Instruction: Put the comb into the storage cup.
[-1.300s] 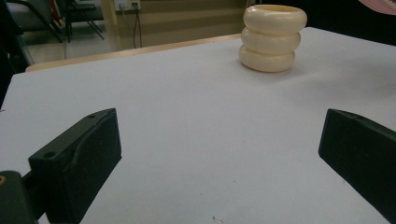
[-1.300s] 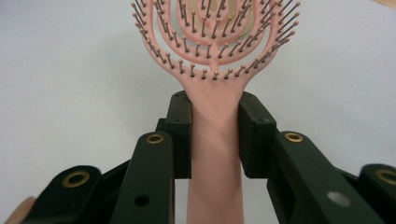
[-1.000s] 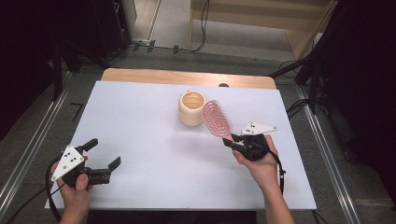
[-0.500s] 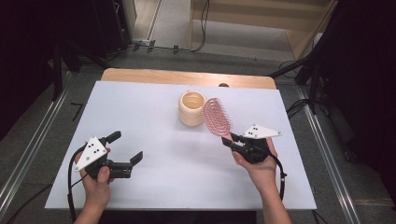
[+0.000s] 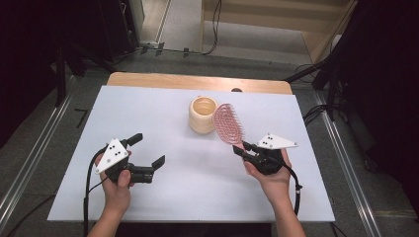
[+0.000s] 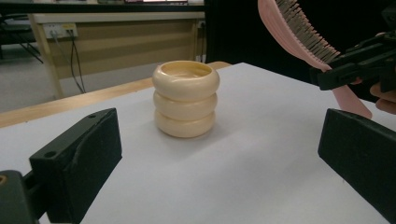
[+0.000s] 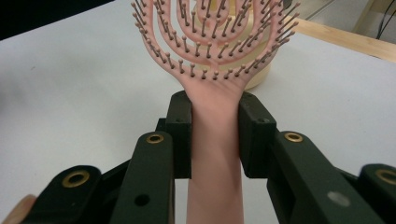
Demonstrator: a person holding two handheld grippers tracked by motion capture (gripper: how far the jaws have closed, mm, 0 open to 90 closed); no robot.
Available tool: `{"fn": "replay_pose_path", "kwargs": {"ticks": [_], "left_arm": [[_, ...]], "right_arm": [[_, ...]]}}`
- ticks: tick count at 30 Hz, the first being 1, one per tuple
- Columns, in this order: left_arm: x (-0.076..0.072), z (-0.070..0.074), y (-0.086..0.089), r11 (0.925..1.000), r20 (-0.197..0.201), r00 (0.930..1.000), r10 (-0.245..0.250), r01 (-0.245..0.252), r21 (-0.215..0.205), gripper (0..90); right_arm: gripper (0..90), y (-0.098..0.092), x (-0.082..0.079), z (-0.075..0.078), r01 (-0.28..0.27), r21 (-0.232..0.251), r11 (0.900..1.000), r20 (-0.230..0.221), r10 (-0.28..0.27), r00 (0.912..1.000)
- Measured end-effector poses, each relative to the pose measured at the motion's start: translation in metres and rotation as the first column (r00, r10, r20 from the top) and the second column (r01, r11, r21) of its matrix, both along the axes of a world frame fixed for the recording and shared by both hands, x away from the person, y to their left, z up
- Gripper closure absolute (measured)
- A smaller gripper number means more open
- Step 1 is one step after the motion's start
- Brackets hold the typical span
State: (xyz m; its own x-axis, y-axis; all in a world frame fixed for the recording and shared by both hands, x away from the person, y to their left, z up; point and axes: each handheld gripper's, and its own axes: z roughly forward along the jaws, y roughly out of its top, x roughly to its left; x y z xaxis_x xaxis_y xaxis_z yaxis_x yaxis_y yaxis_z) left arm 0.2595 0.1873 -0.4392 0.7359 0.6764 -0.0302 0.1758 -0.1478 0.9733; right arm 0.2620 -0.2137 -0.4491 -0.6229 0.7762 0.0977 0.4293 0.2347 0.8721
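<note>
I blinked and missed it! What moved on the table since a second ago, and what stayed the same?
The left gripper slid across the white table toward the middle, nearer the cream cup, jaws open and empty. Nothing was picked up or let go. The right gripper stayed put, clamped on the pink hairbrush by its handle, and the cup hasn't moved.

One pink hairbrush (image 5: 226, 123), near the middle of the table and a little toward three o'clock; one cream ribbed cup (image 5: 202, 114), just beside the brush at its nine o'clock, its wall made of three stacked rings, as the left gripper view shows; two grippers, the left gripper (image 5: 148, 156) at seven o'clock and the right gripper (image 5: 240, 149) at four o'clock; two hands, one per gripper; one white table (image 5: 148, 113); one dark spot, perhaps a hole, at its twelve o'clock edge.
</note>
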Motion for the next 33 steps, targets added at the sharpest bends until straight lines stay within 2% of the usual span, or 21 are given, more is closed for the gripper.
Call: {"fn": "replay_pose_path", "kwargs": {"ticks": [5,17,33], "left_arm": [[-0.001,-0.005,-0.008,0.9990,-0.019,0.9989,-0.043,0.043,0.008,0.0],[-0.004,-0.007,-0.018,0.9969,-0.046,0.9958,-0.079,0.079,-0.007,0.0],[-0.009,-0.005,-0.027,0.9905,-0.061,0.9898,-0.129,0.125,-0.058,0.0]], "right_arm": [[67.5,0.007,-0.001,-0.004,-0.011,0.005,1.000,0.006,0.011,0.9999],[67.5,0.023,-0.006,-0.009,-0.047,0.029,0.998,0.026,0.046,0.9986],[67.5,0.045,-0.017,-0.010,-0.095,0.022,0.995,0.060,0.093,0.9939]]}}
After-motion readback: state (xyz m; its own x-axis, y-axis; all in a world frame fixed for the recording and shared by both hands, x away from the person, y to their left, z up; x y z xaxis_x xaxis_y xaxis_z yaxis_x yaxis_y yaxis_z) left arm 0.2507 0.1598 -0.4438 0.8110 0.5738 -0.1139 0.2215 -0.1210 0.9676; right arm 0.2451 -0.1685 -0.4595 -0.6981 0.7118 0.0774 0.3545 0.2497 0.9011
